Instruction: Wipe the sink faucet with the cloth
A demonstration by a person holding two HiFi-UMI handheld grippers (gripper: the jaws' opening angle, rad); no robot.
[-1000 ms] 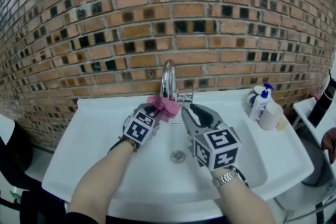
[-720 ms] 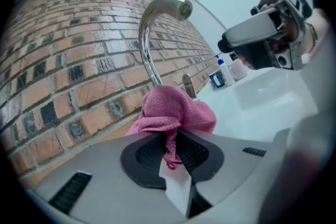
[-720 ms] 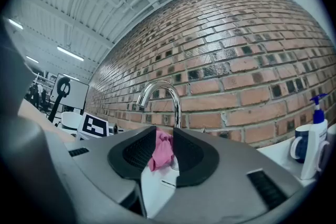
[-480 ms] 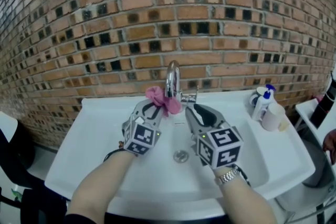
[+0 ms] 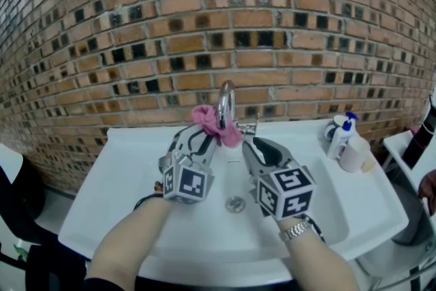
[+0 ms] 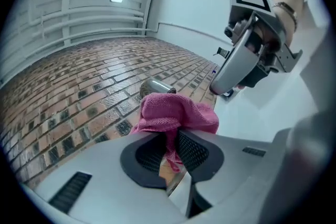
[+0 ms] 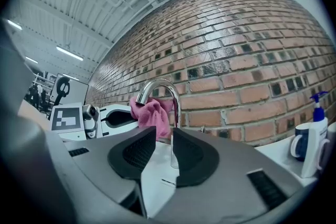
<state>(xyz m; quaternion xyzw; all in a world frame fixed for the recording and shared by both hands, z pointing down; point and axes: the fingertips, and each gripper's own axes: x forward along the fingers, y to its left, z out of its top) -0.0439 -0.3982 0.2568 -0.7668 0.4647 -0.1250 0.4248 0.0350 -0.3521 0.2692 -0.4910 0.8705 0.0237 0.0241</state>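
A chrome gooseneck faucet (image 5: 225, 102) stands at the back of the white sink (image 5: 122, 187). My left gripper (image 5: 204, 131) is shut on a pink cloth (image 5: 206, 116), which it presses against the left side of the faucet's upper stem. In the left gripper view the cloth (image 6: 176, 115) bunches over the pads, with the spout (image 6: 155, 86) just behind it. My right gripper (image 5: 253, 145) stands open right of the faucet's base with nothing between its jaws. The right gripper view shows the faucet (image 7: 170, 92) and the cloth (image 7: 152, 115) beyond the pads (image 7: 191, 157).
A brick wall (image 5: 204, 24) rises right behind the sink. On the right rim stand a pump bottle (image 5: 338, 135), a dark mug (image 5: 332, 125) and a white cup (image 5: 351, 151). The drain (image 5: 235, 203) lies between my hands. A white stand (image 5: 409, 146) is at far right.
My left gripper has risen with the cloth from near the faucet's base up along its stem, and has rolled. The right gripper has stayed where it was.
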